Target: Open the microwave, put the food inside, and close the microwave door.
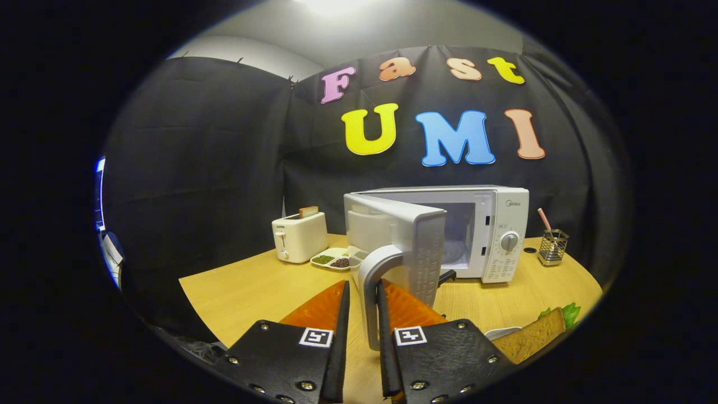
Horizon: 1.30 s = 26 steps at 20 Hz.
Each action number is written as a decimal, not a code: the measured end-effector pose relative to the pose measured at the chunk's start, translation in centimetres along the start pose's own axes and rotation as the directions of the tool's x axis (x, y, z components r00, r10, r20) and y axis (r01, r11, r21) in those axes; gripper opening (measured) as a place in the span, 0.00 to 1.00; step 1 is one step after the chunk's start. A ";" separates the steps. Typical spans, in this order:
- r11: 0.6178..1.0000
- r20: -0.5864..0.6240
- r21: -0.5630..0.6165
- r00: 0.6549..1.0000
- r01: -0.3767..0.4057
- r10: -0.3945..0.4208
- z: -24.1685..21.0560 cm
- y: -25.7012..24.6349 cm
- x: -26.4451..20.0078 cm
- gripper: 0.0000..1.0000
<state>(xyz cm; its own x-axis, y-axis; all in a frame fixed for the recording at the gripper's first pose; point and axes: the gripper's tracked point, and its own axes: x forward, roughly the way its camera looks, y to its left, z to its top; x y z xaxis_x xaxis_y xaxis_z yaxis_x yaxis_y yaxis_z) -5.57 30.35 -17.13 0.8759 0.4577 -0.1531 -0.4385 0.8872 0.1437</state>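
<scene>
One step looks nearly done: the gripper (363, 314) has both fingers clamped on the door handle (374, 292), the microwave (493, 224) door swung open ahead. The sandwich (533, 336) waits just right of the fingers; loading and closing remain

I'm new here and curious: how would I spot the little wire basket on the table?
Find the white microwave, its door swung open with the handle between the jaws. Beyond its dial side stands the wire basket, the one see-through mesh thing, holding a pink striped straw.
</scene>
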 end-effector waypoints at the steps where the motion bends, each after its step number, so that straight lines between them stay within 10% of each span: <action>1: 1.000 0.002 0.008 1.000 -0.014 0.014 0.0 0.8 0.0 0.26; 26: 0.954 0.027 -0.015 0.954 -0.298 0.298 -0.6 20.1 3.6 0.25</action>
<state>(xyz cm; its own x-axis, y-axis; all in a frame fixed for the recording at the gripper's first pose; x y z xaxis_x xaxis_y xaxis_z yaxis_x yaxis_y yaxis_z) -11.33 49.90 -15.39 0.7103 0.6997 -0.0767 -0.6825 0.7113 0.1678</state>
